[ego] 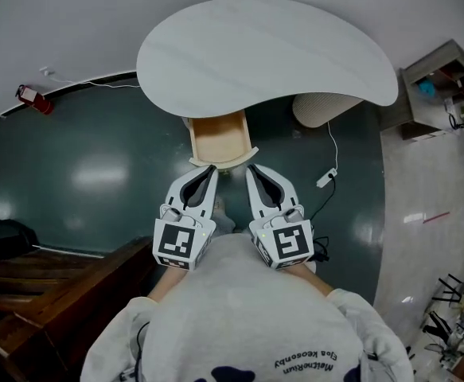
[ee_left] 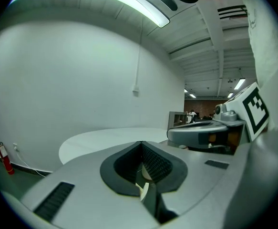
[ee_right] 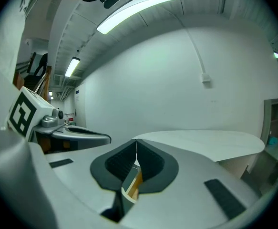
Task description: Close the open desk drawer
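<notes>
A white oval desk top has a light wooden drawer pulled out from under its near edge. My left gripper and right gripper are side by side, both shut, with their tips right at the drawer's front panel. I cannot tell whether they touch it. In the left gripper view the jaws meet with nothing between them. A sliver of the drawer's pale edge shows below, and the desk top lies beyond. The right gripper view shows its jaws closed too, above a strip of wood.
A beige cushion sits under the desk's right side. A white cable with a plug trails over the dark floor. A shelf unit stands at the right, dark wooden furniture at the lower left, and a red extinguisher by the wall.
</notes>
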Action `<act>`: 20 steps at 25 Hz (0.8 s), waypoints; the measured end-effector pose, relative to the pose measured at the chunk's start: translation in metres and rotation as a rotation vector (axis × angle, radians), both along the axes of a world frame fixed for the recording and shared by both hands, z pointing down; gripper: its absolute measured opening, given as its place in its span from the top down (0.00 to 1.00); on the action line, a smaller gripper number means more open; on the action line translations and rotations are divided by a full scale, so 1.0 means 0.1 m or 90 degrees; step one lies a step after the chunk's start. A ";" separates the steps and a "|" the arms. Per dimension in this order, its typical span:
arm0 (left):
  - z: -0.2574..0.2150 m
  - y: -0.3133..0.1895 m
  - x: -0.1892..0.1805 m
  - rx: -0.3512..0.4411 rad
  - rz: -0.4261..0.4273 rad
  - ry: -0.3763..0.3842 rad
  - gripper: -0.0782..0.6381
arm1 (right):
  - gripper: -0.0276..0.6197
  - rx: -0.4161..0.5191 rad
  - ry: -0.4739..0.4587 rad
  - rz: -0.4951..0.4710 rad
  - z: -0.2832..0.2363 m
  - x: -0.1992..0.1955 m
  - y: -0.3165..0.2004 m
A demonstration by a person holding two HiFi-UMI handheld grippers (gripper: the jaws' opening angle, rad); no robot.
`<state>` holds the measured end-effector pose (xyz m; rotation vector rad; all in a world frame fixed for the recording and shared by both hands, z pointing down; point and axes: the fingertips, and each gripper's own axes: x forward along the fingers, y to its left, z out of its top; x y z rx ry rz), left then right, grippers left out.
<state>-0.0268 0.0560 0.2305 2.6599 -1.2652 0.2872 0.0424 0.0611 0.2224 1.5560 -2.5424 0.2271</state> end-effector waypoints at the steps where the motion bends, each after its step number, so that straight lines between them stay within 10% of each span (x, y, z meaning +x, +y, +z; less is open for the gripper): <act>1: 0.03 -0.04 0.00 -0.003 0.007 0.000 0.88 | 0.93 -0.001 0.001 0.004 0.02 0.00 -0.04; 20: 0.77 -0.52 -0.13 -0.043 0.033 -0.032 0.88 | 0.93 -0.025 0.047 -0.020 0.70 -0.15 -0.45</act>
